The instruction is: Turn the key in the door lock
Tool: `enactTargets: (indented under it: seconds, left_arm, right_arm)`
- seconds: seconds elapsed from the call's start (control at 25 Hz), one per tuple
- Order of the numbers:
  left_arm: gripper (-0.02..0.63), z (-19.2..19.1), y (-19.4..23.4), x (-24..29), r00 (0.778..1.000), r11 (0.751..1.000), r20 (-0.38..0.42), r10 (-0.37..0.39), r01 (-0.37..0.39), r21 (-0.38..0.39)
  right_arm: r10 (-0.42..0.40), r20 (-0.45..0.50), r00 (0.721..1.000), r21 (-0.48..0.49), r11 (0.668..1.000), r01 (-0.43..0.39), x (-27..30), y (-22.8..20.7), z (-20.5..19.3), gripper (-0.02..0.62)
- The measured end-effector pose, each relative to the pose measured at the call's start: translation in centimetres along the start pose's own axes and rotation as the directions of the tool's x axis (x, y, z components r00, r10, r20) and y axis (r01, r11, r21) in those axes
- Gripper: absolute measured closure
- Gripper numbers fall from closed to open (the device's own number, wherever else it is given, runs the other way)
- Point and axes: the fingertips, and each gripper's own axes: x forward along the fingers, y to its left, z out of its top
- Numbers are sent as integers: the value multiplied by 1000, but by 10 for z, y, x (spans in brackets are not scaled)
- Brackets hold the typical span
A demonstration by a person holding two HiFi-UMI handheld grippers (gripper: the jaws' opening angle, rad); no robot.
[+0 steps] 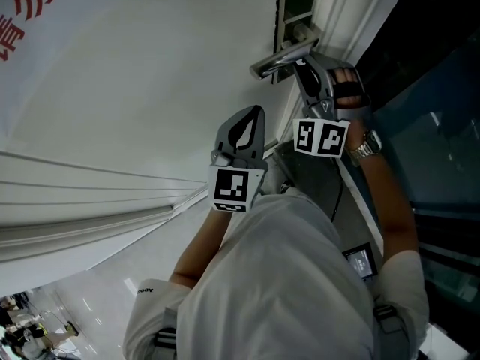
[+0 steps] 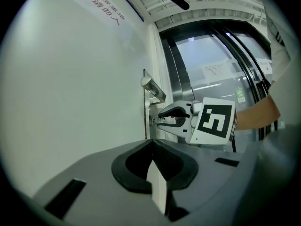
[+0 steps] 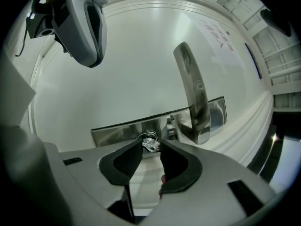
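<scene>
— Any writing on the white door (image 1: 150, 73)?

— Yes. Large red Chinese characters (image 1: 30, 13) at ten o'clock in the head view, cut off by the frame edge. One looks like 勿. The left gripper view shows the line small, at eleven o'clock, seemingly 非请勿入.

— And on the glass?

— A white paper notice (image 2: 216, 69) at two o'clock, its print too small to read. A small green sticker (image 2: 240, 94) sits just below, also unreadable.

— Anything on the person?

— Short dark lettering on the left sleeve (image 1: 148, 289), at seven o'clock. It begins "Ad"; the rest is unclear.

— That small screen (image 1: 360, 261)?

— Lit, at four o'clock, nothing legible.
</scene>
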Motion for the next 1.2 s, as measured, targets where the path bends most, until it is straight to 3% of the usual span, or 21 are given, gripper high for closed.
enactTargets:
  seconds: [0.16,0.4,0.56,0.72,0.84,1.0,1.2]
  left_arm:
    - [597,-2,-1,-2,1000,1000,-7,5,-5,5]
    - [597,-1,-4,1,1000,1000,-4,5,-5,7]
    - [597,-2,-7,2,1000,1000,-10,0,0,6]
    - [597,-3,-9,2,1000,1000,-12,0,0,6]
    - [597,-2,-8,2,1000,1000,-11,5,-5,7]
    - [597,-2,-6,1,1000,1000,-12,12,-12,8]
    - [597,-3,-5,2,1000,1000,-14,17,-17,7]
  right_arm:
    - [28,5,1000,138,990,-28,-1,-1,0,477]
    - [48,11,999,334,941,-49,-1,-4,0,477]
    - [62,20,998,507,859,-64,-1,-6,0,477]
    - [67,31,997,622,780,-72,-1,-8,0,479]
    - [79,60,995,741,664,-97,-1,-10,0,479]
    - [90,105,990,882,451,-134,0,-12,-3,479]
    - [89,152,984,969,185,-166,0,-13,-8,480]
